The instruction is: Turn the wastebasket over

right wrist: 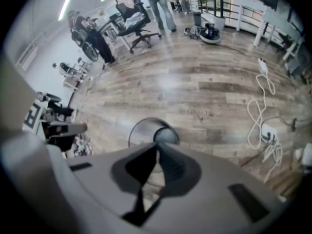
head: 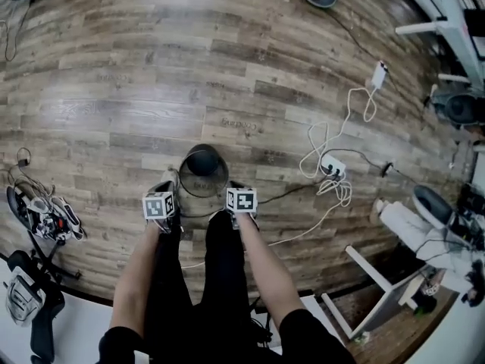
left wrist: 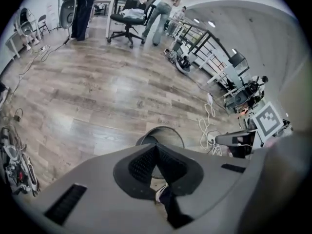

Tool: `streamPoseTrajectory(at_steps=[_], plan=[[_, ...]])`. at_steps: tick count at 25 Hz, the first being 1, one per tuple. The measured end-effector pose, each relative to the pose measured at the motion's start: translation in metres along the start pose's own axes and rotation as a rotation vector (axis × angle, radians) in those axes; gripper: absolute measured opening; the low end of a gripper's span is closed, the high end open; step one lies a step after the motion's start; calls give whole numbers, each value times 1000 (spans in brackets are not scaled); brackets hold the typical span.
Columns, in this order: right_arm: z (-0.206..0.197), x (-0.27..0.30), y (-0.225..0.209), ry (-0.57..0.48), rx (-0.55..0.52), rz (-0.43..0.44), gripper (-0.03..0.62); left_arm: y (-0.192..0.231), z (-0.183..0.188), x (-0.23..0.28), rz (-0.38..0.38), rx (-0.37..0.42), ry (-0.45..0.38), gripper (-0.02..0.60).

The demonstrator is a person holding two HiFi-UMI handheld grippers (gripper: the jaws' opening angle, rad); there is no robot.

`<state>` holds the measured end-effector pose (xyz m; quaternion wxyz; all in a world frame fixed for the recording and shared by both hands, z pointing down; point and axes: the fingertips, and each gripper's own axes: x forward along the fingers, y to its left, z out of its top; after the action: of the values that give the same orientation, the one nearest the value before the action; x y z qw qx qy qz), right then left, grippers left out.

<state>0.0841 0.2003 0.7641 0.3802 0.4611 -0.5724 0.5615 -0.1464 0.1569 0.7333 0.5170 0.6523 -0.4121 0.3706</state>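
The black mesh wastebasket (head: 203,174) stands on the wood floor just in front of the person's legs; I see its round rim and dark solid base. The left gripper (head: 170,183) hangs over its left side and the right gripper (head: 234,186) over its right side, both above it and apart from it. In the left gripper view the jaws (left wrist: 156,148) meet at their tips with nothing between them, and the wastebasket's rim (left wrist: 168,130) shows beyond. In the right gripper view the jaws (right wrist: 157,148) are likewise together and empty, above the wastebasket (right wrist: 146,130).
White cables and a power strip (head: 331,167) lie on the floor to the right. A white frame (head: 379,287) stands at lower right, and gear with cords (head: 45,217) lies at the left. People and an office chair (left wrist: 127,18) are far across the room.
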Motion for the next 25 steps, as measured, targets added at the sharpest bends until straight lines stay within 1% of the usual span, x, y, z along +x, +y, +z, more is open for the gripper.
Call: streamPoseTrajectory(at_steps=[2, 4, 6, 8, 10, 13, 16, 19, 25], plan=[[8, -32, 15, -24, 10, 8, 40, -13, 17, -41, -12, 7, -72, 32], [22, -69, 36, -62, 40, 43, 38, -29, 43, -86, -15, 29, -182, 32], [47, -104, 54, -110, 32, 58, 37, -49, 81, -128, -35, 61, -295, 32], [74, -139, 68, -159, 3, 51, 35, -68, 118, -167, -62, 79, -386, 31], [91, -181, 84, -221, -13, 64, 35, -87, 138, -207, -79, 76, -448, 32], [106, -244, 107, -324, -22, 102, 34, -115, 154, -266, -102, 67, -527, 31], [126, -306, 127, -441, -40, 137, 34, -146, 172, -322, -134, 83, -605, 31], [135, -362, 151, -550, -85, 158, 34, -176, 181, -377, -158, 155, -693, 32], [137, -476, 187, -784, -173, 184, 32, -247, 180, -482, -183, 372, -897, 32]])
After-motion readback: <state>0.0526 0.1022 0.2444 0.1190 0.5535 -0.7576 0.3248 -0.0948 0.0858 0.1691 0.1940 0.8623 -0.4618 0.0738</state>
